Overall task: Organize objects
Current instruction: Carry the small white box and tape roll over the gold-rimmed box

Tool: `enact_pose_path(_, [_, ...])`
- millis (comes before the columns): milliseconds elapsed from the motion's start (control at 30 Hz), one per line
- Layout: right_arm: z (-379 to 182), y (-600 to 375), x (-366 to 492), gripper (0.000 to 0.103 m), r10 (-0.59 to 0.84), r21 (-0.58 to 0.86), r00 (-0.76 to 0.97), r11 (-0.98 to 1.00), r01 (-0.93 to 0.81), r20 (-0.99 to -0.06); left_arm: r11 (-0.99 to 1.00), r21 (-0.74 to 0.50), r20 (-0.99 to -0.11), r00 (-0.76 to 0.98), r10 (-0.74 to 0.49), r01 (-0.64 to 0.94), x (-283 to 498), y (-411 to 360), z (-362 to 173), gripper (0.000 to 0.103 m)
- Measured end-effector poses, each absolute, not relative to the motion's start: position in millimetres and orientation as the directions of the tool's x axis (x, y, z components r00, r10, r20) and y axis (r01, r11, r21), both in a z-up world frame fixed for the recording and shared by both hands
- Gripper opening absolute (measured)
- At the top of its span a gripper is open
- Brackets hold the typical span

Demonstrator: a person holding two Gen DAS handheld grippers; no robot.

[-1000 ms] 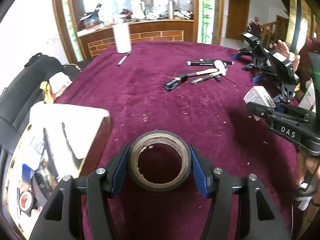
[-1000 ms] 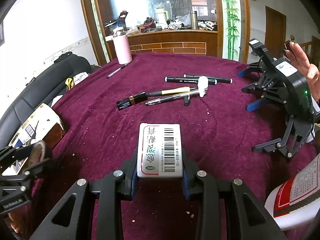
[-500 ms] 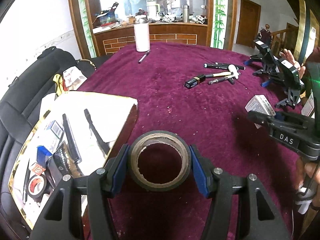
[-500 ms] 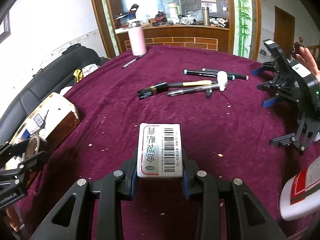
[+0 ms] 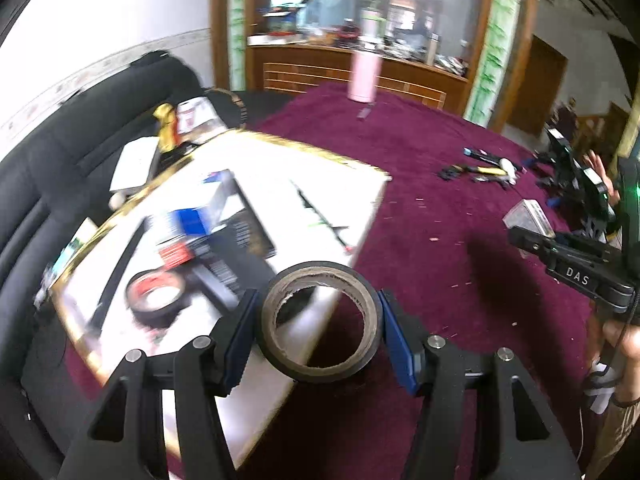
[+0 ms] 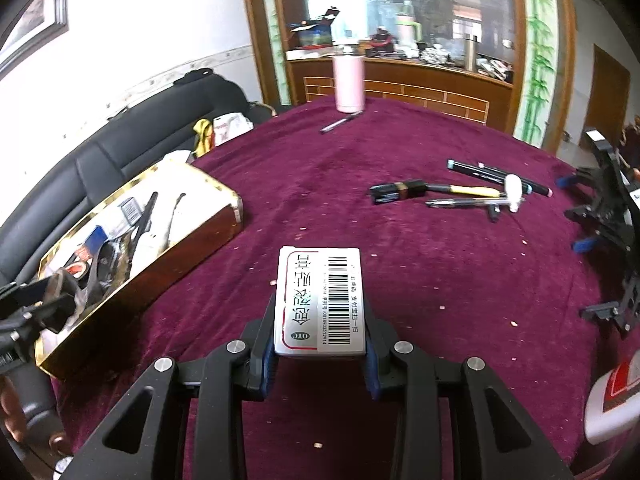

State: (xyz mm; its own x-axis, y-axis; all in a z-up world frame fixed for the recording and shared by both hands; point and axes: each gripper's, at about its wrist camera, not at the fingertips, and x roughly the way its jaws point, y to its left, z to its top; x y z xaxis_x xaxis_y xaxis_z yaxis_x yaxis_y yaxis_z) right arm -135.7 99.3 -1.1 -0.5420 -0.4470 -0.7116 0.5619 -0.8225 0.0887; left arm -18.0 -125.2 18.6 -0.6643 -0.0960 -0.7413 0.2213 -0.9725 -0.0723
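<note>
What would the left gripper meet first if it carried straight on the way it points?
Probably the open box: the left gripper, shut on the tape roll, points down over the box's near edge. Depth is unclear.

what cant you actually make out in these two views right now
- Left wrist view: contents of the open box are motion-smeared; only a red tape roll reads clearly.
- Right wrist view: left gripper is cut off by the left edge, so its tape roll barely shows.
- Right wrist view: the white and red container is cut off by the right edge.
- Left wrist view: the pens are too small to tell apart.
</note>
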Motion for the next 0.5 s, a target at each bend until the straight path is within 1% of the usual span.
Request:
enact_pose_path(200, [-6, 79, -133, 0.037, -0.468, 0.100, -0.509, -0.798, 0.594, -0.723, -0.944, -0.065, -0.735, -0.655, -0.174, 0.324, 2, -164, 21, 0.058])
enact_pose_path(333, [-3, 61, -126, 0.037, -0.478, 0.082, -0.498, -0.776, 0.626, -0.724, -0.929, -0.031, -0.723, -0.650, -0.235, 0.369, 0, -178, 24, 0.058])
enact_pose_path(500, [1, 42, -122, 0.037, -0.489, 0.076, -0.485, -0.756, 0.650, -0.725, -0.920, -0.024, -0.725, -0.641, -0.254, 0.392, -5, -193, 24, 0.058])
